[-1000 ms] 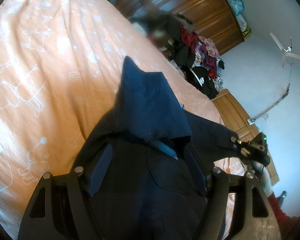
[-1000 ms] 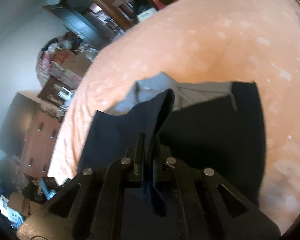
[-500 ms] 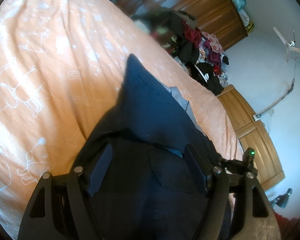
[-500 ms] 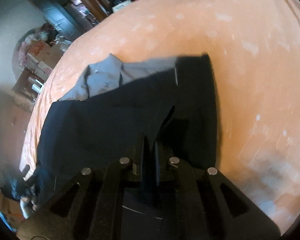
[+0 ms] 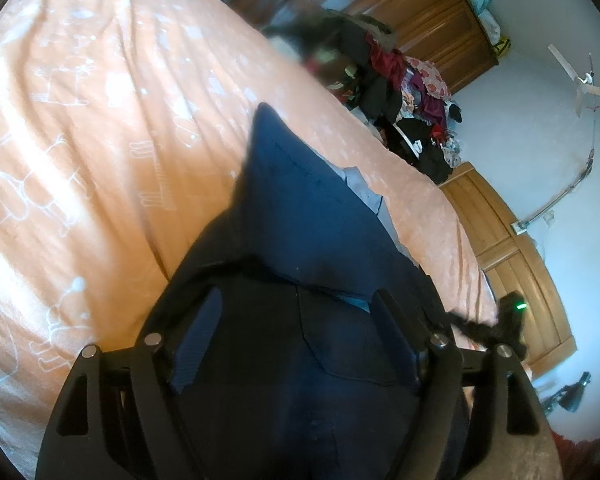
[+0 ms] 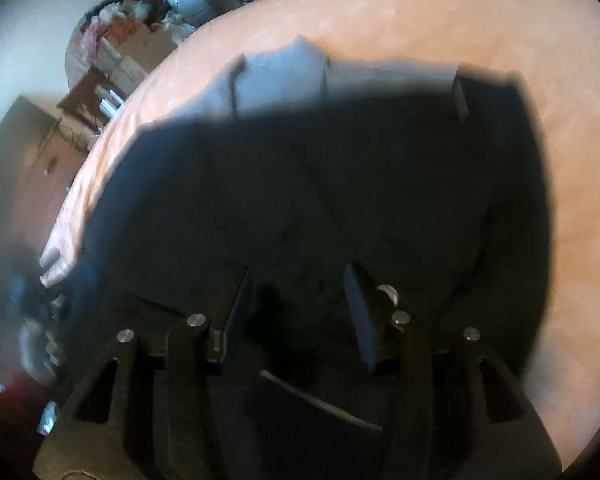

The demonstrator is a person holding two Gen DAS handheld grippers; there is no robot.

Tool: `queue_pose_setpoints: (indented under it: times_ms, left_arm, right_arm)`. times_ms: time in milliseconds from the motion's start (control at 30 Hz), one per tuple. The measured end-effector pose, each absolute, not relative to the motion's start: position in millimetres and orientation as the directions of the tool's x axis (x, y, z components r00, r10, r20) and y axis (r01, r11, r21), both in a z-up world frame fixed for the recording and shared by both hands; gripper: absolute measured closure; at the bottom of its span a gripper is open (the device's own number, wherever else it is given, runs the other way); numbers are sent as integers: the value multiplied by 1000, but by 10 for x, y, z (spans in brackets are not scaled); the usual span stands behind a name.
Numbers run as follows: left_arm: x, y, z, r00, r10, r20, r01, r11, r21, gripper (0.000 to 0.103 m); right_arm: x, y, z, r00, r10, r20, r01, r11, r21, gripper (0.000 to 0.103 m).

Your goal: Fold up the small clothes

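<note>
A dark navy garment (image 5: 300, 208) lies on the orange patterned bedsheet (image 5: 80, 140), with a strip of grey lining (image 5: 360, 188) showing along its far side. My left gripper (image 5: 296, 320) is open, its fingers spread wide just above the near part of the cloth. In the right wrist view the garment (image 6: 320, 168) is spread flat, its grey lining (image 6: 284, 76) at the far edge. My right gripper (image 6: 298, 304) is open over the fabric and holds nothing. The right gripper (image 5: 510, 322) also appears at the garment's right edge, green light lit.
A heap of mixed clothes (image 5: 400, 92) sits past the bed's far edge before a wooden wardrobe (image 5: 420, 12). A wooden cabinet (image 5: 512, 248) stands to the right of the bed. Cluttered shelves and boxes (image 6: 112, 52) lie beyond the bed (image 6: 420, 12).
My right gripper was shut on a fold of the navy cloth and carried it across; it has now opened and let go, and the garment lies flatter. The left gripper stayed open.
</note>
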State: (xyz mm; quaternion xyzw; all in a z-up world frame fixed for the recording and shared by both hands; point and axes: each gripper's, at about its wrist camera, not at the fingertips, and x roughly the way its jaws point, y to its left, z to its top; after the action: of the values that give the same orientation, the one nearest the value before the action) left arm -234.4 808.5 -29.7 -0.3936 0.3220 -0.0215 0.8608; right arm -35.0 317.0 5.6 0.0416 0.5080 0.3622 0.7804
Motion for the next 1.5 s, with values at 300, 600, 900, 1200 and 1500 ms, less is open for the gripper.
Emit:
queue_pose_setpoints:
  times_ms: [300, 600, 900, 1200, 1500]
  left_arm:
    - [-2420, 8053, -79, 658, -386, -647, -220, 723, -655, 22]
    - [-3320, 8063, 56, 621, -454, -639, -173, 716, -676, 22]
    - [-3701, 7939, 87, 627, -475, -618, -162, 696, -699, 22]
    - [-4092, 8066, 180, 617, -496, -611, -168, 675, -718, 23]
    - [-4375, 8020, 157, 540, -528, -656, -150, 706, -692, 24]
  right_arm:
    - [-995, 2146, 535, 255, 628, -735, -402, 761, 510, 49]
    - [-2247, 1360, 233, 192, 633, -750, -255, 770, 585, 48]
    - [-2441, 1425, 159, 161, 649, -743, -267, 754, 600, 47]
    - [-2522, 1726, 43, 50, 717, -695, -305, 674, 673, 37]
    - [-2556, 1768, -1, 21, 766, -642, -276, 622, 733, 37]
